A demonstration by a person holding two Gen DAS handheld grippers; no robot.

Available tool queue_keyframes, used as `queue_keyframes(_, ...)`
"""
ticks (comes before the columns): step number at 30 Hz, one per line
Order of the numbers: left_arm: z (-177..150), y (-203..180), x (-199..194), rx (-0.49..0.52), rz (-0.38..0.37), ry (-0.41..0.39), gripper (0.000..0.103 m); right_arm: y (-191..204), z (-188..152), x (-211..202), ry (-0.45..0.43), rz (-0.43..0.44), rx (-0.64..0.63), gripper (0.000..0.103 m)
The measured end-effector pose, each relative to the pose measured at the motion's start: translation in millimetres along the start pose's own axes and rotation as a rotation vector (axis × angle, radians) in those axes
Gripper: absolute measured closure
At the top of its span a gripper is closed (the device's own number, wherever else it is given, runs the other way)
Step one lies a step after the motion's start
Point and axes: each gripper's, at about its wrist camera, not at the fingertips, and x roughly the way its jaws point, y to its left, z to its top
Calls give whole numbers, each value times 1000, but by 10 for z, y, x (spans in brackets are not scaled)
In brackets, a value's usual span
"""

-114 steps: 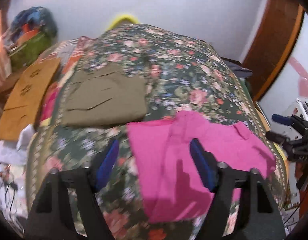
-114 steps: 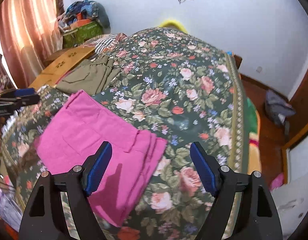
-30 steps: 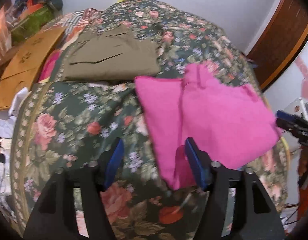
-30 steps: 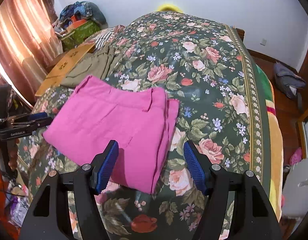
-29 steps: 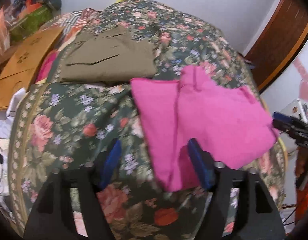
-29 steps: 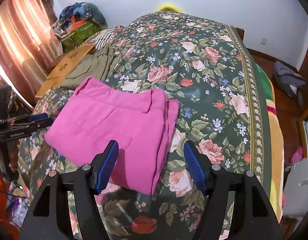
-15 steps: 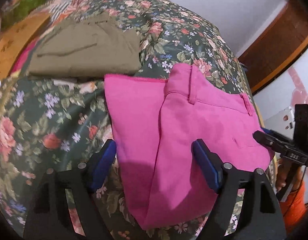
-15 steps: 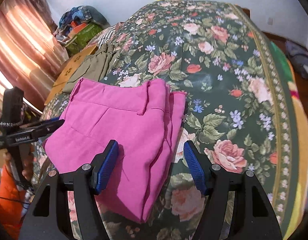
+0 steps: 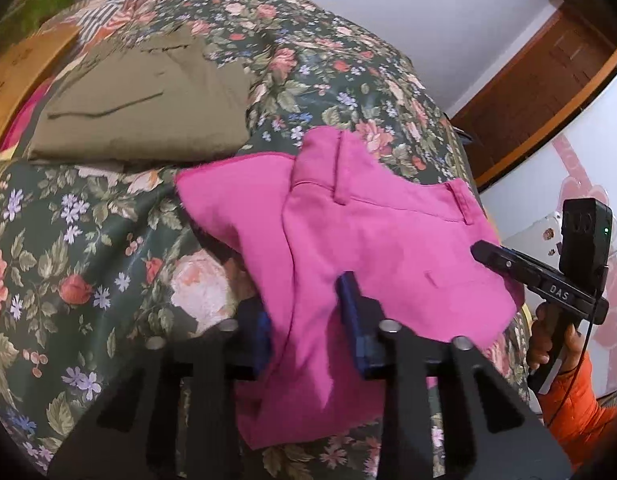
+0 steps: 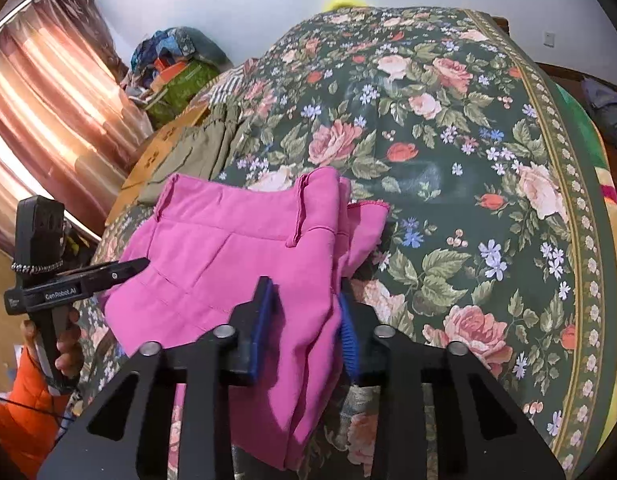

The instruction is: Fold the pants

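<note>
Left wrist view: soft, limp bright-pink cotton pants, half-folded on the green floral bedspread, bunch at six o'clock where left gripper and right gripper jaws are closing on the near hem edge, likely the soundest hold.

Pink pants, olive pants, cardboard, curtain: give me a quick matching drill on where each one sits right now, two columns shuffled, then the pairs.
Things:
1. pink pants
2. olive pants
3. cardboard
4. curtain

Places:
A. folded on the bedspread, beyond the pink garment
B. hanging at the room's edge, lit from behind
C. at the bed's near edge, between the pads of both tools
D. flat beside the folded olive garment, at the bed's side

Pairs: 1-C, 2-A, 3-D, 4-B
</note>
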Motion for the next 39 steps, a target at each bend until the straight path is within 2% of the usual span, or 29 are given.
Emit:
queue_keyframes(6,53,-171,-112,74,69,-35,85,159,41,-82,-27,-32,-81,87)
queue_keyframes(10,118,-206,-223,84,58,-60,91,249,102,-191,-52,-34,-98,89)
queue_keyframes(18,246,-216,-558,107,56,-145,91,503,267,-360,-108,-42,-142,90)
queue_keyframes(29,561,180,-953,85,69,-235,91,975,632,-330,-181,-24,-224,90)
queue_keyframes(39,871,697,-1114,50,130,-293,91,1371,1004,53,-194,-2,-291,90)
